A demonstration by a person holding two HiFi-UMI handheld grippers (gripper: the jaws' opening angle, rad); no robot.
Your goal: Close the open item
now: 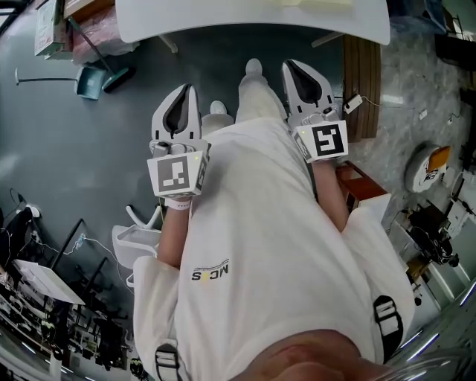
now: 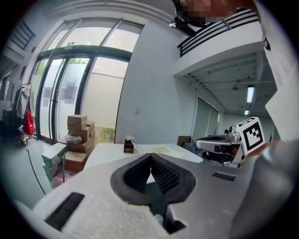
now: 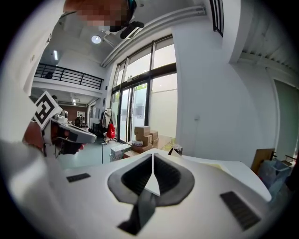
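Both grippers are held up in front of the person's chest, away from the white table. My left gripper is shut with nothing between its pads; in the left gripper view its fingertips meet. My right gripper is also shut and empty, tips together. A small dark box with something white on top stands on the table ahead; it also shows as the small dark box in the right gripper view. Whether it is open cannot be made out.
Stacked cardboard boxes stand by the tall windows. On the floor lie a teal dustpan at the left and a wooden board at the right. A white chair stands beside the person's left leg.
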